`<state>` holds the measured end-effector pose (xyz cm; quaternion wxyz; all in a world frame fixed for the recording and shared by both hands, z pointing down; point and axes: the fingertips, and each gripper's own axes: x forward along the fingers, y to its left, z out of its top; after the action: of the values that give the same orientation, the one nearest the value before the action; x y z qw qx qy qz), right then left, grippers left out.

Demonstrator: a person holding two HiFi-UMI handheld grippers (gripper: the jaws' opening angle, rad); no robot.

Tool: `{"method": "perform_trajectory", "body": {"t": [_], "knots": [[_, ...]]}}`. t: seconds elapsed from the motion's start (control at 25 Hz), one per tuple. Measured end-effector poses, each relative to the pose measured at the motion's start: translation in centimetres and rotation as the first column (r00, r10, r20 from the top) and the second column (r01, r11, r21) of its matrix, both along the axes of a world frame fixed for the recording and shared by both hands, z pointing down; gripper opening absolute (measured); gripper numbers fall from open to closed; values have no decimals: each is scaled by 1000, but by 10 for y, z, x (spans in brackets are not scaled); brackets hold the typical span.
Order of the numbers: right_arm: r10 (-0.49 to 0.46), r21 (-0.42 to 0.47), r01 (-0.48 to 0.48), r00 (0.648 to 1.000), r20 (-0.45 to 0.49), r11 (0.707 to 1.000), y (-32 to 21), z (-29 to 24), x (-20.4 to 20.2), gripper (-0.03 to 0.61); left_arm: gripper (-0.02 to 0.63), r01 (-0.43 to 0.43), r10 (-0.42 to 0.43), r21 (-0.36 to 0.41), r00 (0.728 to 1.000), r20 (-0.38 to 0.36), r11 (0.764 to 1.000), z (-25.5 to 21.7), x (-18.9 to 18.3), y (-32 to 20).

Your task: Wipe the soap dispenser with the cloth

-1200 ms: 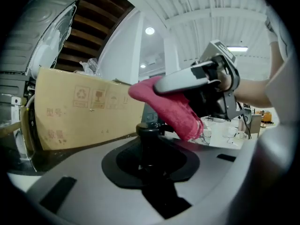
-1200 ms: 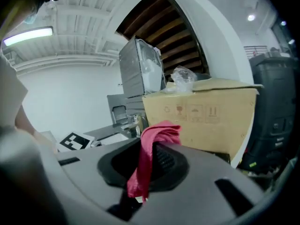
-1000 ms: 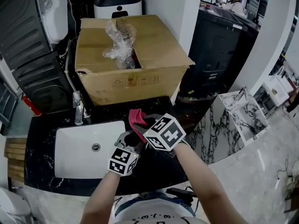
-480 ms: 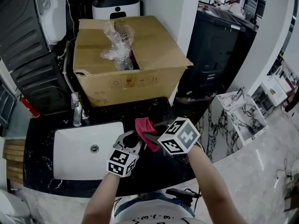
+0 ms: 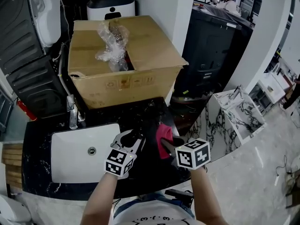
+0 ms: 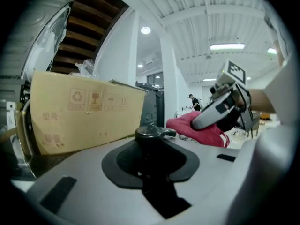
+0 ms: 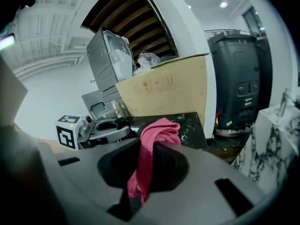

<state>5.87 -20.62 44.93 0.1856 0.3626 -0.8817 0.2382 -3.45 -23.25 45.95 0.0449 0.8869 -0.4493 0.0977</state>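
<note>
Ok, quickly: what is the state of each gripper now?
Left gripper: closed on the dispenser.
Right gripper: closed on the cloth.

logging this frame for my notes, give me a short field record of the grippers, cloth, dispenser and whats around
left gripper: shut on soap dispenser, black pump top between its jaws
right gripper: shut on cloth, red, hanging from its jaws
cloth vs dispenser: cloth to its right, seemingly apart
surface: black counter
sink: white, left of the grippers
cardboard box: behind, at the counter's back
</note>
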Motion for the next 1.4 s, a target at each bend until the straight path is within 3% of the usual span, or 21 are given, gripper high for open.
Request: {"method": "perform_trajectory", "body": {"t": [0.08, 0.16, 0.32, 0.52, 0.68, 0.76, 0.92, 1.2, 1.4], "knots": [[29, -2, -29, 999, 16, 1000, 3, 2, 5, 51, 103, 12, -17, -46, 994, -112, 999, -6, -7, -1], [57, 4, -57, 998, 25, 998, 3, 1, 10, 51, 101, 18, -39, -79, 963, -266, 997, -21, -16, -4], [120, 20, -123, 987, 109, 992, -6, -8, 15, 51, 101, 32, -116, -160, 831, -544, 987, -53, -42, -14], [119, 48, -129, 977, 179, 990, -11, -12, 2, 51, 101, 34, -197, -243, 698, -688, 969, -64, -67, -18], [23, 123, -37, 993, 113, 992, -11, 1, -24, 51, 101, -28, -194, -261, 593, -782, 965, -77, -71, -14], [-49, 194, 37, 997, 56, 980, -11, 0, -41, 51, 101, -52, -187, -265, 579, -793, 963, -84, -69, -13], [-137, 321, 142, 990, -37, 936, -14, -13, -64, 51, 101, -66, -184, -271, 581, -793, 960, -93, -68, -12], [-175, 386, 182, 983, -53, 904, -2, -32, -73, 51, 101, -42, -198, -256, 519, -831, 966, -102, -79, -16], [-235, 418, 252, 968, -93, 873, 25, -38, -80, 49, 101, -5, -220, -263, 538, -814, 965, -103, -85, -22]]}}
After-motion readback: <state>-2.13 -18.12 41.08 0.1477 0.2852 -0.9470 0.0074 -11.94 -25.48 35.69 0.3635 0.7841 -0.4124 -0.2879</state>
